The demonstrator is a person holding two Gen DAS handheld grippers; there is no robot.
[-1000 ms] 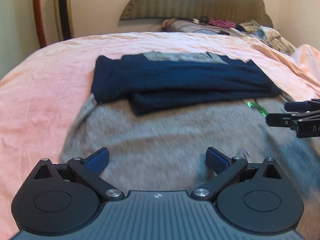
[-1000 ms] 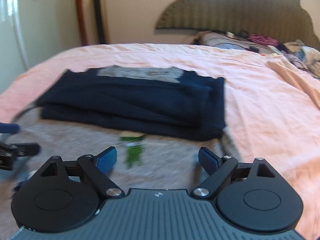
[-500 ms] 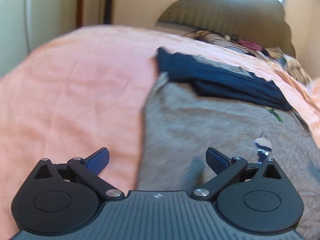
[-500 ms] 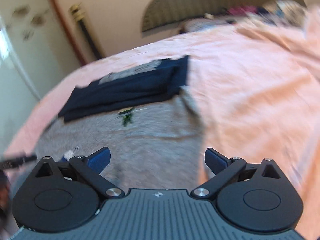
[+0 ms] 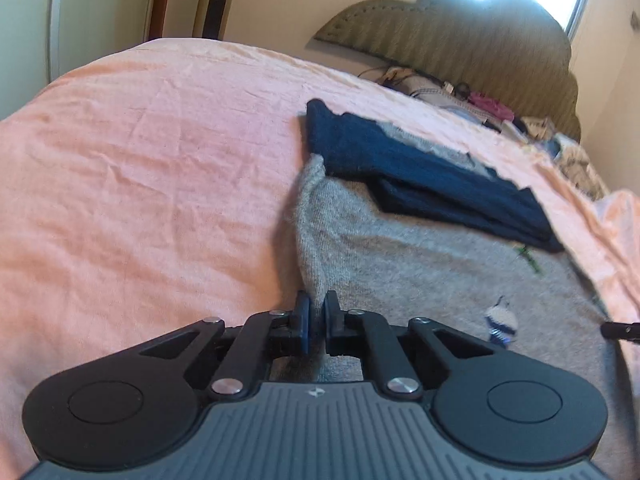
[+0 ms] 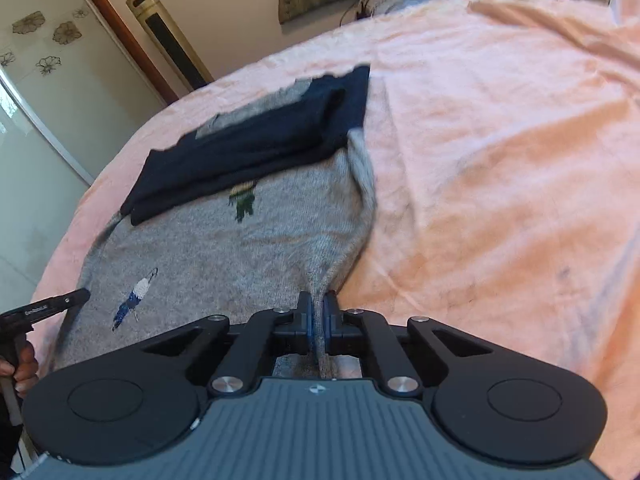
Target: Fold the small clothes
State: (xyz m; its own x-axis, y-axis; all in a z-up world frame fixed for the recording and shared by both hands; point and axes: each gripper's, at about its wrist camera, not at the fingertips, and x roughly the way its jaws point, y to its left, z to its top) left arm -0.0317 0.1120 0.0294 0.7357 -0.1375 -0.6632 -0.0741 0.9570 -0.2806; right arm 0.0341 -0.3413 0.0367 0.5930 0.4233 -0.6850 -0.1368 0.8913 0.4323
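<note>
A grey knit sweater with small embroidered motifs lies on the pink bedsheet, its navy sleeves folded across the far part. My left gripper is shut on the sweater's near left edge, which rises into the jaws. In the right wrist view the sweater and its navy sleeves show again. My right gripper is shut on the sweater's near right edge, pulled up in a ridge. The left gripper's tip shows at the left there.
A padded headboard and a heap of mixed clothes lie at the bed's far end. A tall gold tower fan and a sliding door stand beside the bed. Pink sheet spreads on both sides.
Both grippers were open over the sweater's near part. They moved apart to its left and right edges and shut on the fabric, lifting each edge slightly.
</note>
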